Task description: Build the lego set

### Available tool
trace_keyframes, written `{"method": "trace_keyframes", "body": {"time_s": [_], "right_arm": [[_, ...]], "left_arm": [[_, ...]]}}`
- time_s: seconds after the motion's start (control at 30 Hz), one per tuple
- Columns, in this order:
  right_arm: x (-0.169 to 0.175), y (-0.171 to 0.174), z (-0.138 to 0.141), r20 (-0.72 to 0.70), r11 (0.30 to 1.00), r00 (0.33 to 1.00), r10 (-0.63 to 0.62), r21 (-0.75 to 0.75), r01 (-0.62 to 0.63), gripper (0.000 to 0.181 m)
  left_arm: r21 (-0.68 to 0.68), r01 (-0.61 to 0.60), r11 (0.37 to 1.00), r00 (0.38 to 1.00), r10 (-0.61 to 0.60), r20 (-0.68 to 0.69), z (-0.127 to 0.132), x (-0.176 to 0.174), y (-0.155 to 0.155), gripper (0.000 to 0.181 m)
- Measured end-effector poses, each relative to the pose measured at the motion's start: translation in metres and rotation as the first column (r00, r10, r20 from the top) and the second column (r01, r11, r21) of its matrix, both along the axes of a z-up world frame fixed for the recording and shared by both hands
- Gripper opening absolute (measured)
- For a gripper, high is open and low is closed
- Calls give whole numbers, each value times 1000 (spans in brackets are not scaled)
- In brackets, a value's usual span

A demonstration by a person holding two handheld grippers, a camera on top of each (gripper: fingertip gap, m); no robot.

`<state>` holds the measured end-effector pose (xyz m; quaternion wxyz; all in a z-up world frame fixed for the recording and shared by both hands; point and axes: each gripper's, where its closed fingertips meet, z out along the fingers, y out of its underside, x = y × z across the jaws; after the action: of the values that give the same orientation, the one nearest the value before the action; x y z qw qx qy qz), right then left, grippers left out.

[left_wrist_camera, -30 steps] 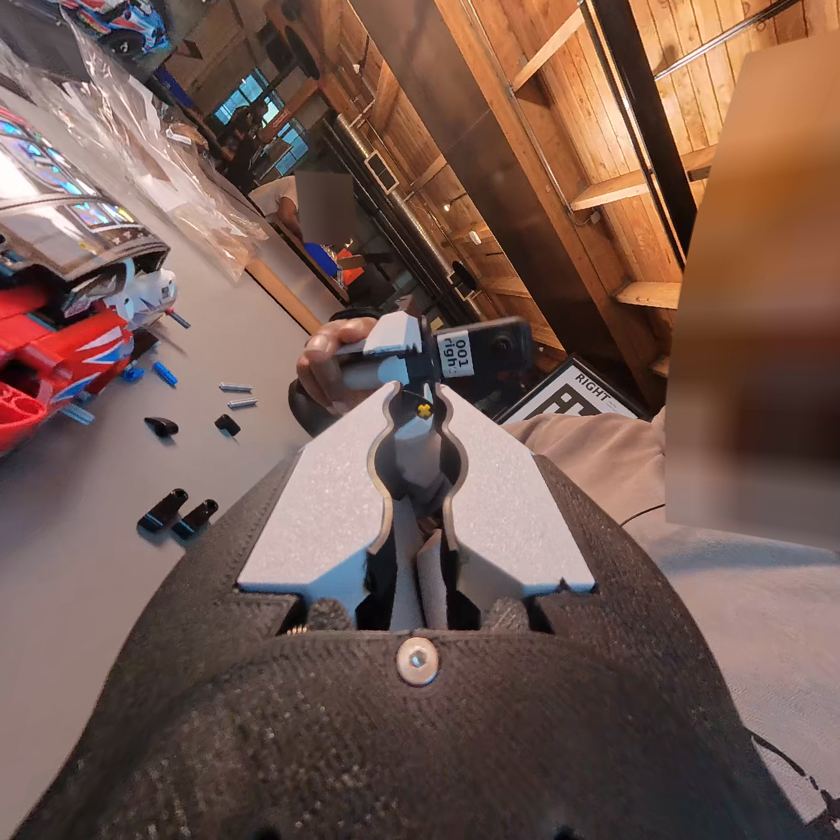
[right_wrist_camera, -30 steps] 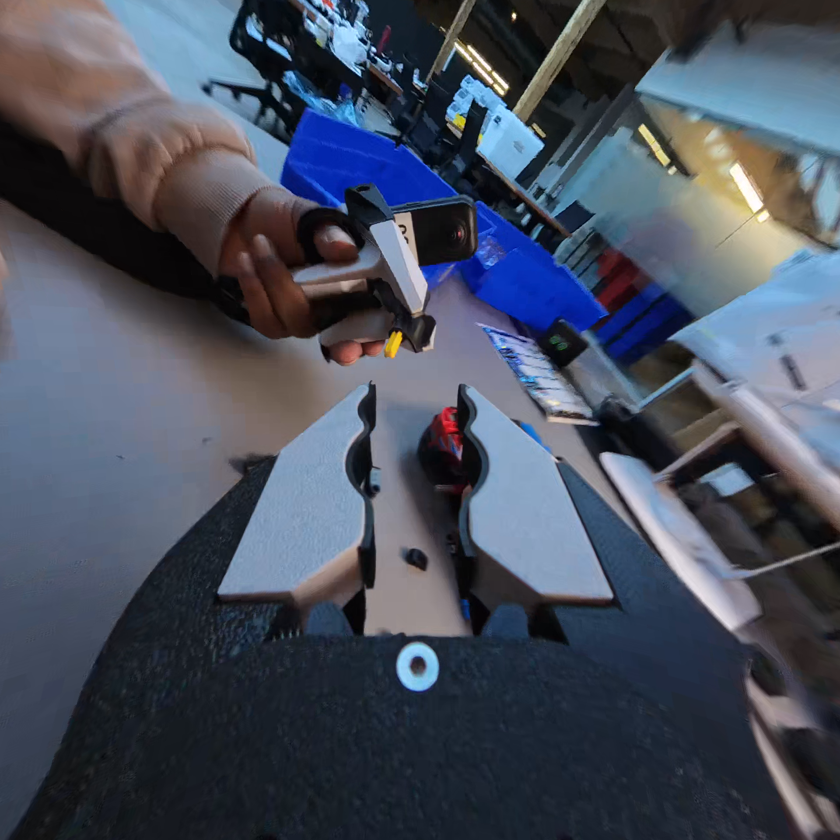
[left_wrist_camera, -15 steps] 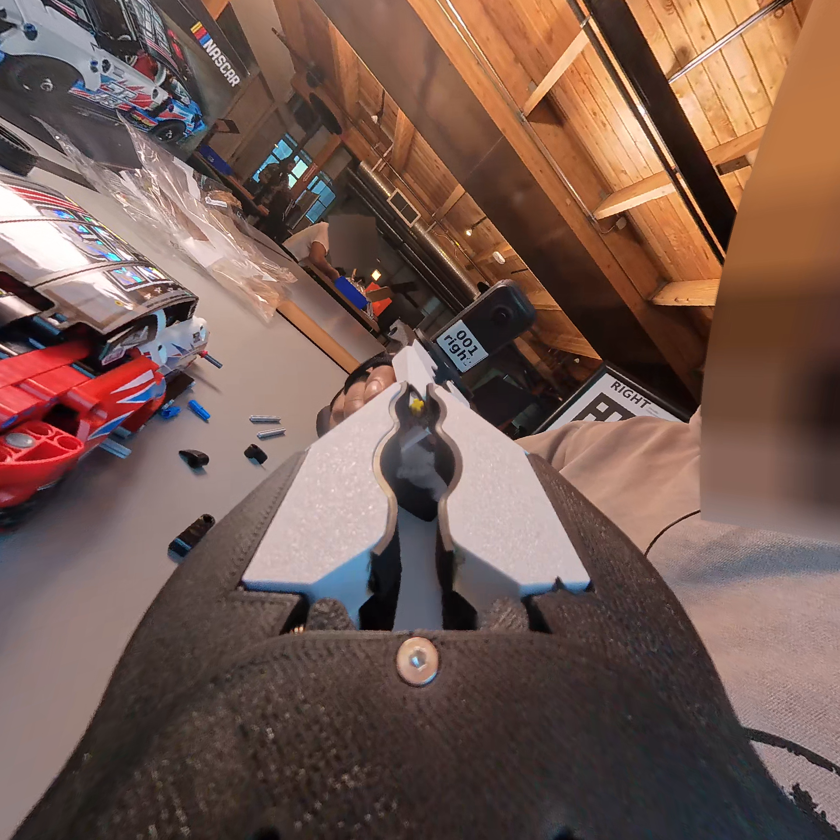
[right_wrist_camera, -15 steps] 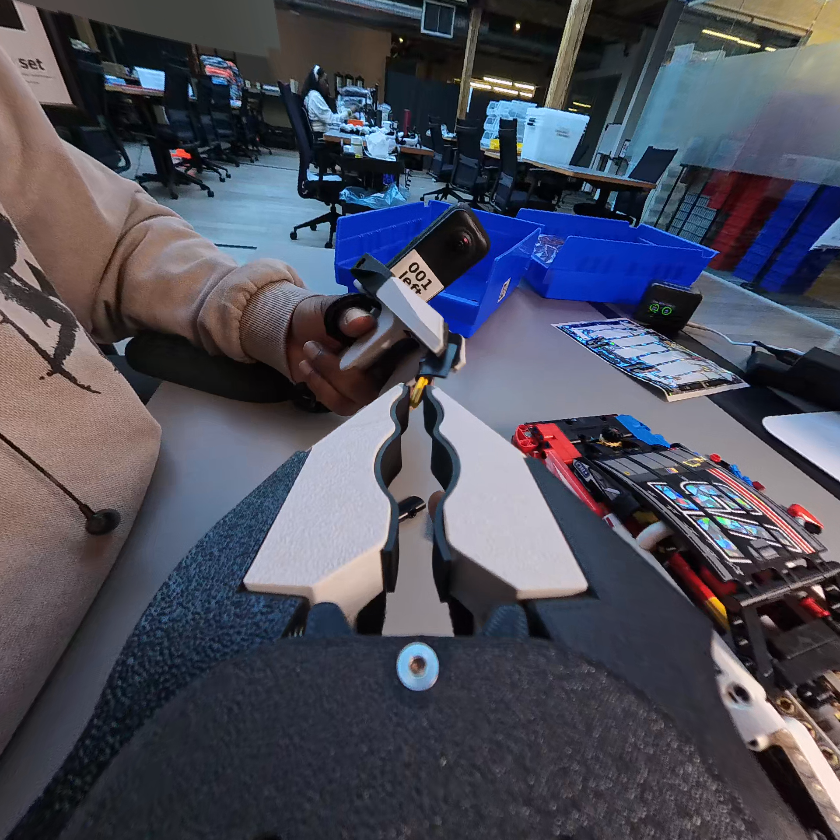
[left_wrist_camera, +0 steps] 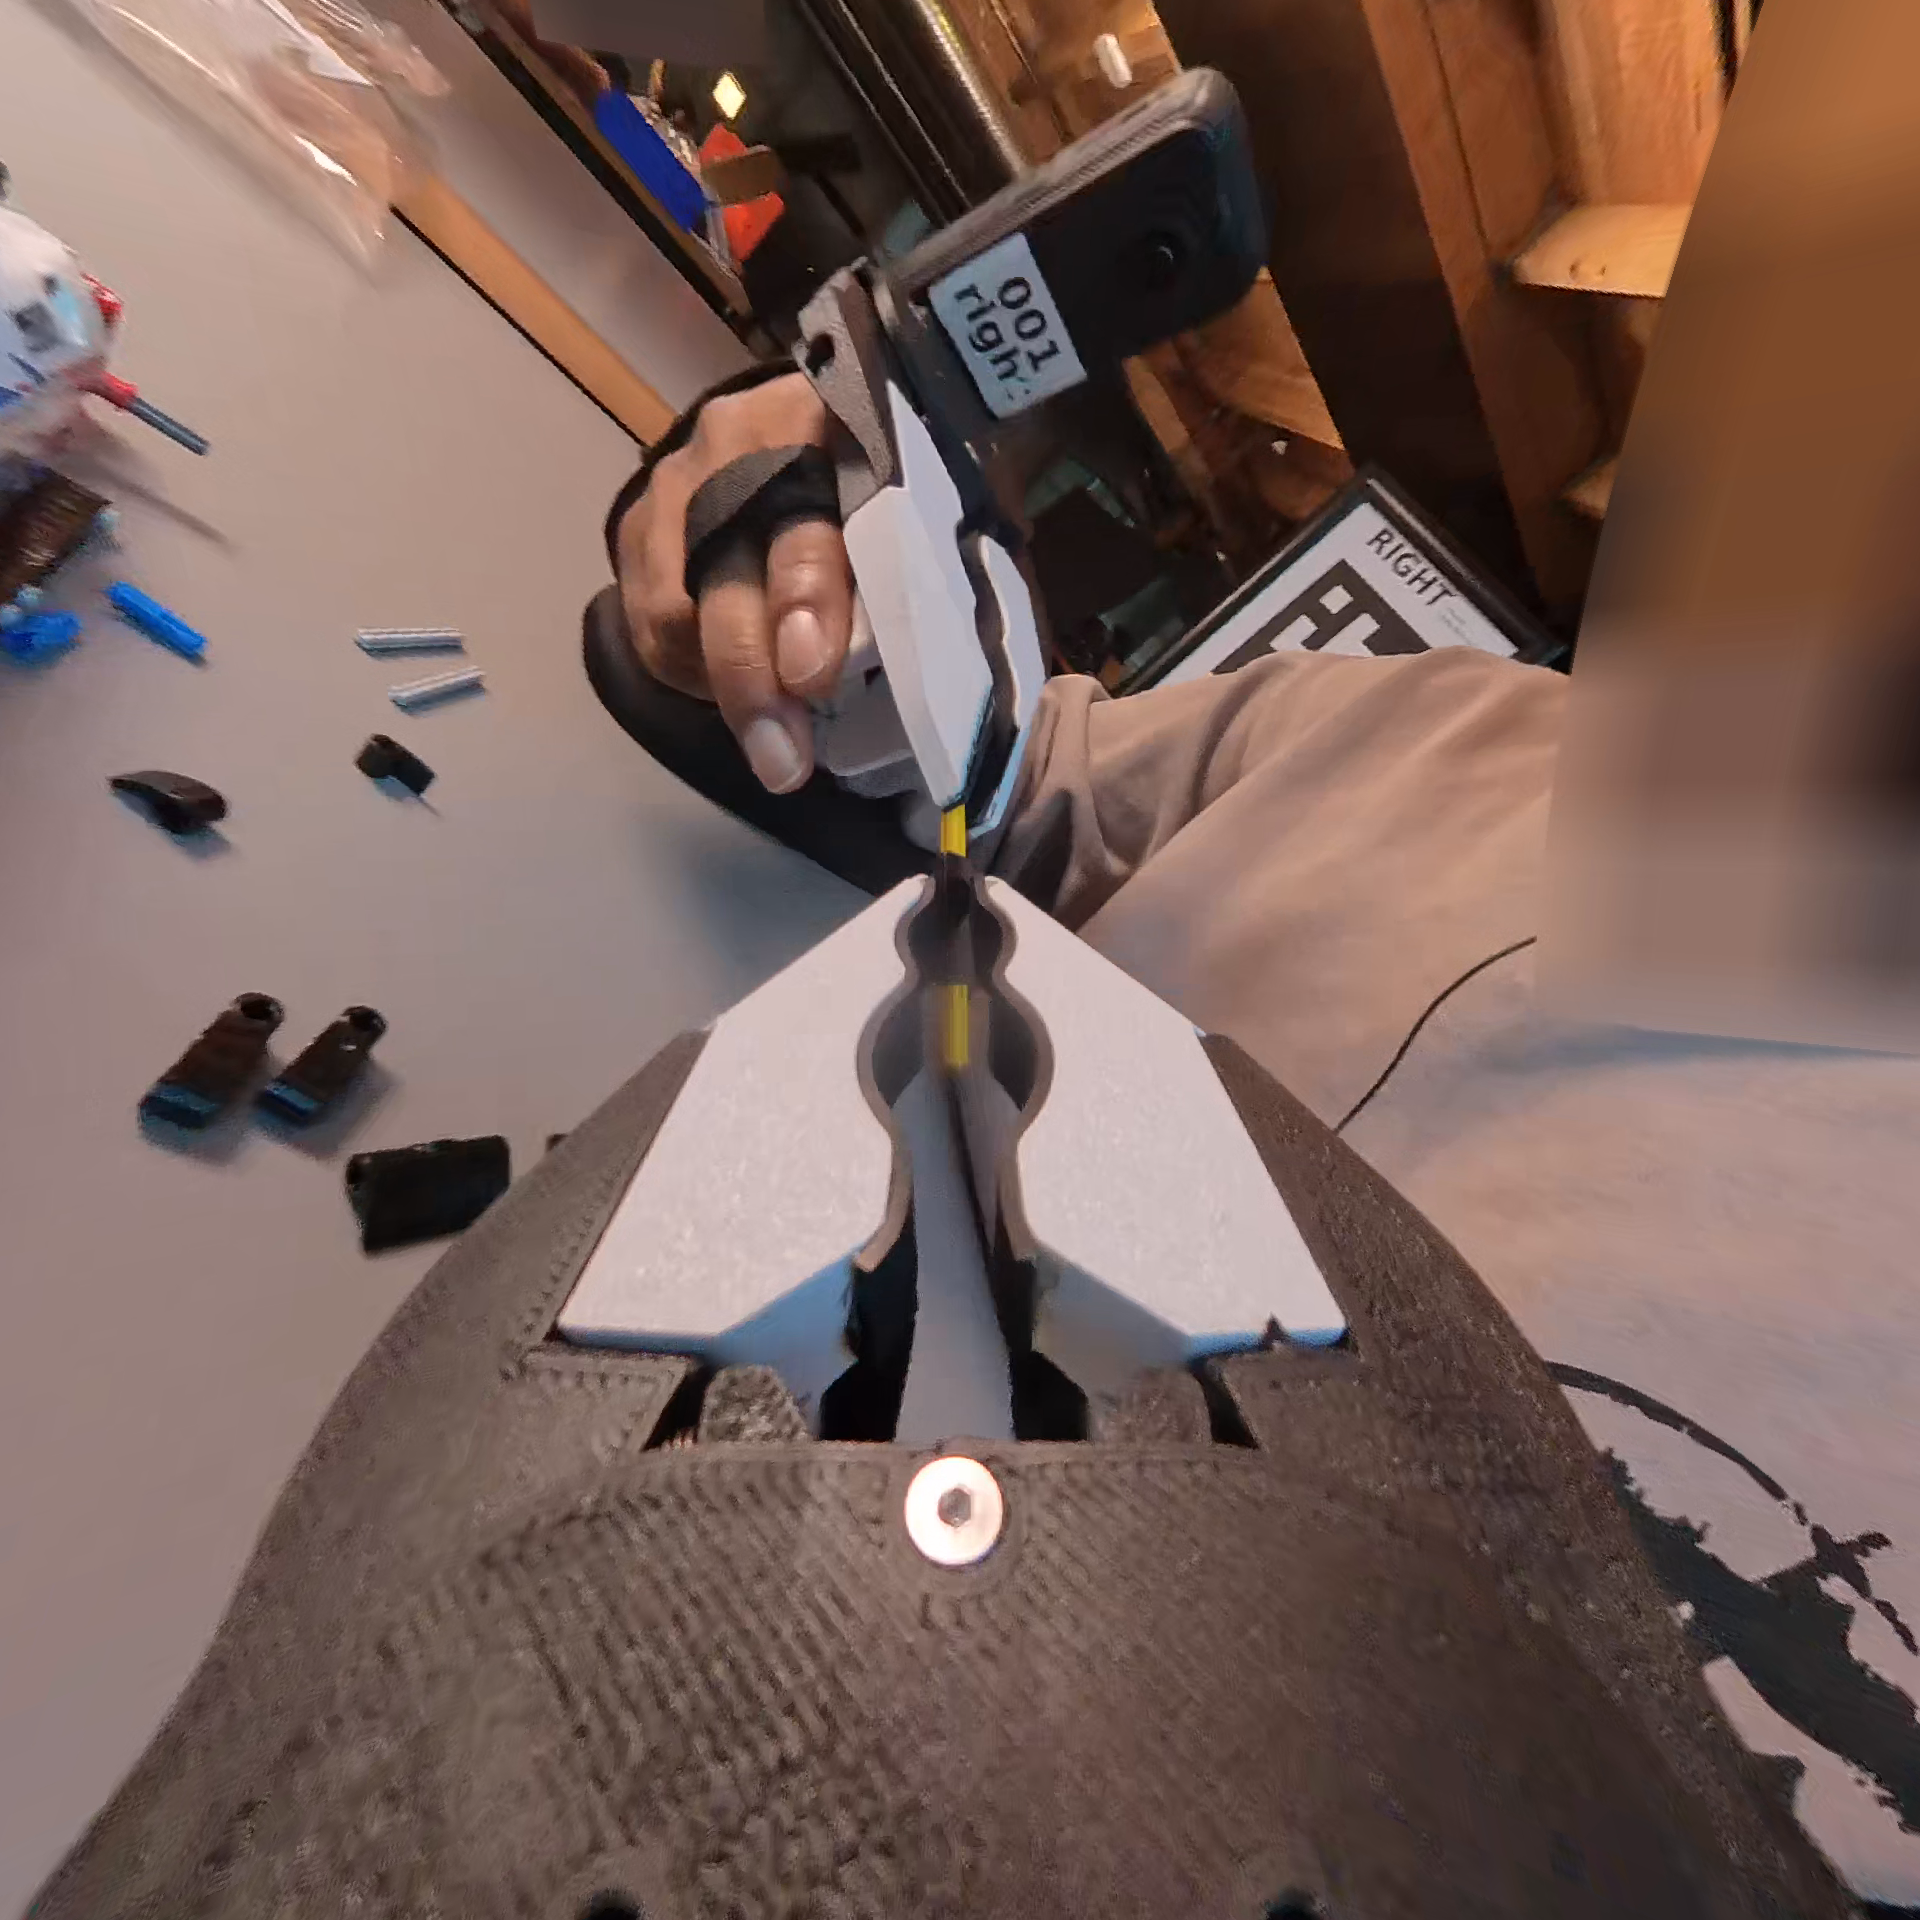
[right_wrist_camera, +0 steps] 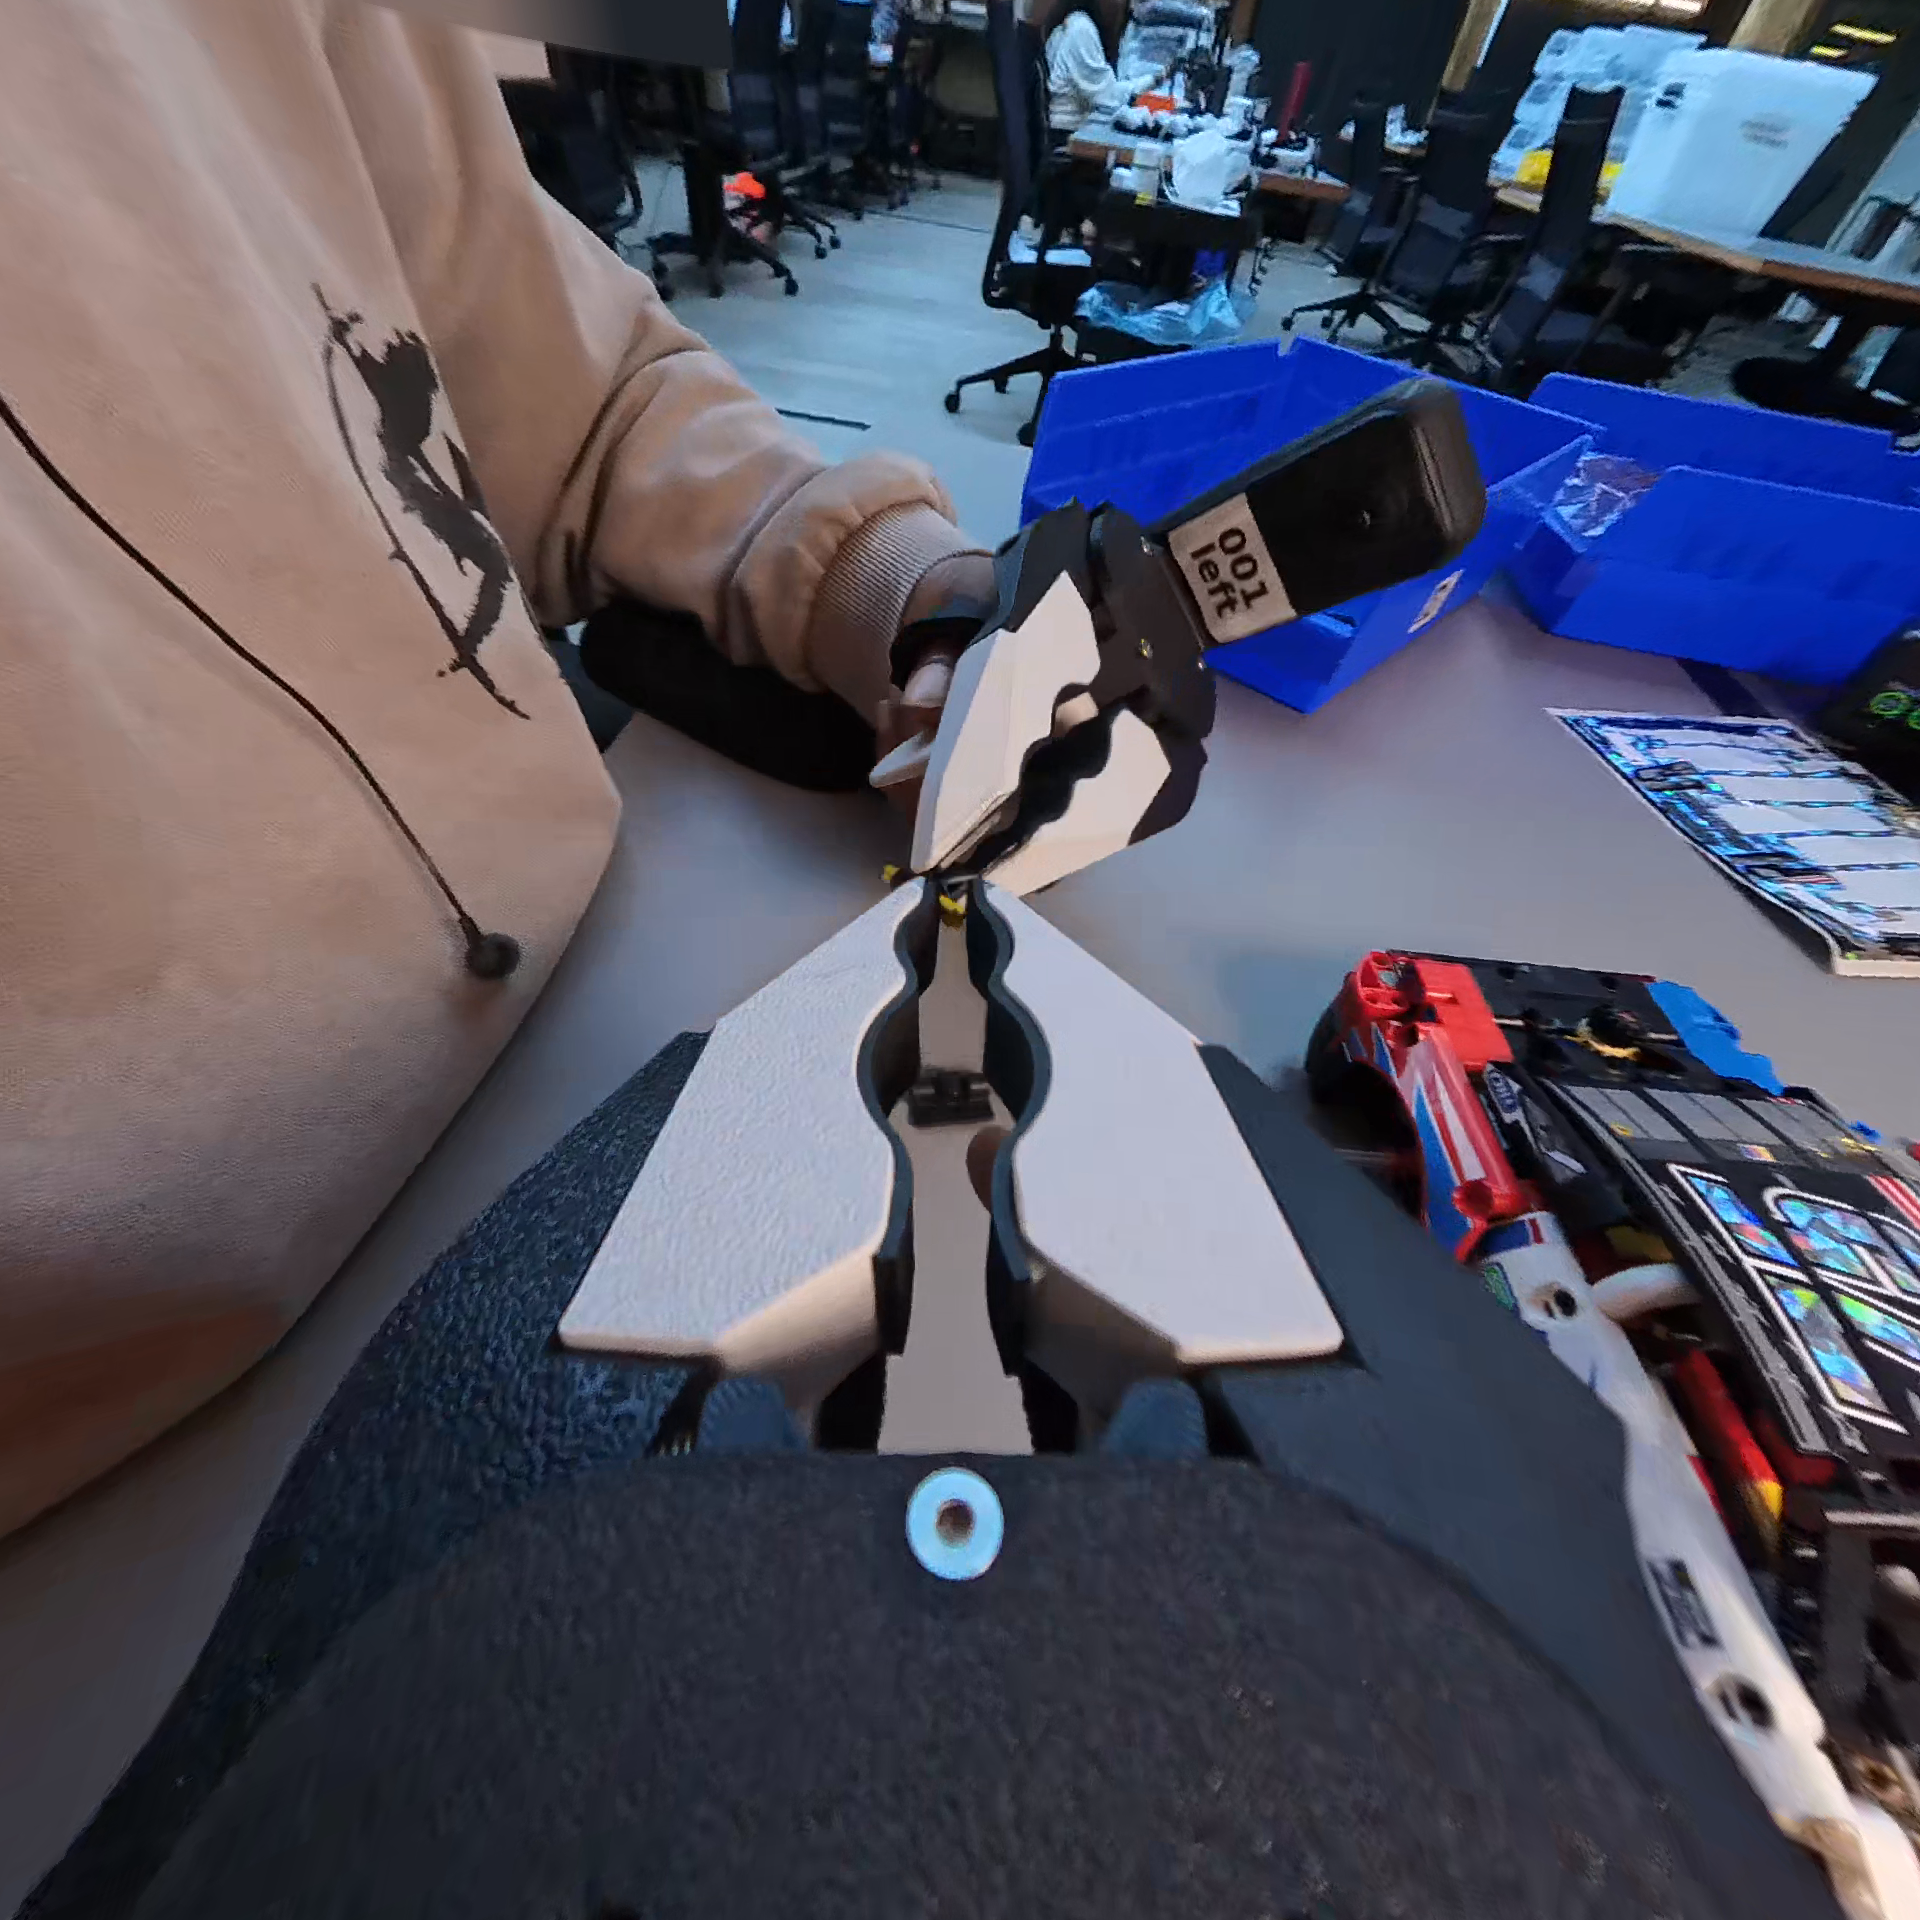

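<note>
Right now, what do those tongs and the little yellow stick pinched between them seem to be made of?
The left tongs look like printed plastic: pale matte fingers with a fine grain, on a black body showing layered ridges. The right tongs look alike. The yellow stick seems smooth, glossy hard plastic, likely a Lego axle, though it is too small to be sure.

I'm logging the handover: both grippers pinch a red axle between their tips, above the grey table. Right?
Not red: the axle is yellow, as the left wrist view shows. The left gripper and right gripper do pinch it tip to tip above the grey table.
</note>
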<state>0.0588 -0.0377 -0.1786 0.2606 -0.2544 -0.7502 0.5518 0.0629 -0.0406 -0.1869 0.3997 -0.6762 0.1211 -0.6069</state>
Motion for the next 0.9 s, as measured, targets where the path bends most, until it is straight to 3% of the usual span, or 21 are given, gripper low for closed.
{"method": "trace_keyframes", "body": {"time_s": [0.07, 0.17, 0.2, 0.27, 0.37, 0.5, 0.63, 0.7, 0.9], "right_arm": [[-2, 1, 9, -7, 997, 1000, 0, -78, 0, 4], [-32, 32, 21, -79, 958, 959, -271, -123, 260, 0], [-38, 42, 23, -102, 934, 933, -345, -136, 331, 0], [-36, 43, 34, -134, 919, 919, -371, -199, 342, 13], [-32, 53, 48, -152, 891, 894, -422, -251, 378, 22], [-42, 50, 27, -150, 882, 869, -471, -86, 463, 35], [-57, 40, 9, -220, 834, 826, -519, 84, 546, 17], [-60, 41, 10, -245, 817, 807, -538, 87, 571, 4], [-57, 45, 9, -165, 851, 841, -515, 15, 525, 1]], "left_arm": [[-15, 32, 999, 996, -30, 82, 7, 4, -2, 1], [-28, 10, 1000, 981, -5, 192, 15, 2, 3, 0], [-22, -38, 999, 976, 42, 215, 18, -1, 8, 0], [-35, -151, 988, 953, 155, 262, 23, -13, 20, 0], [-93, -351, 932, 867, 361, 343, 26, -51, 38, 0], [-173, -499, 849, 758, 524, 387, 24, -82, 46, 0], [-174, -536, 826, 733, 558, 388, 25, -82, 47, 0], [-169, -547, 820, 735, 567, 371, 24, -81, 47, 0], [-194, -498, 845, 752, 533, 387, 21, -76, 45, 0]]}}
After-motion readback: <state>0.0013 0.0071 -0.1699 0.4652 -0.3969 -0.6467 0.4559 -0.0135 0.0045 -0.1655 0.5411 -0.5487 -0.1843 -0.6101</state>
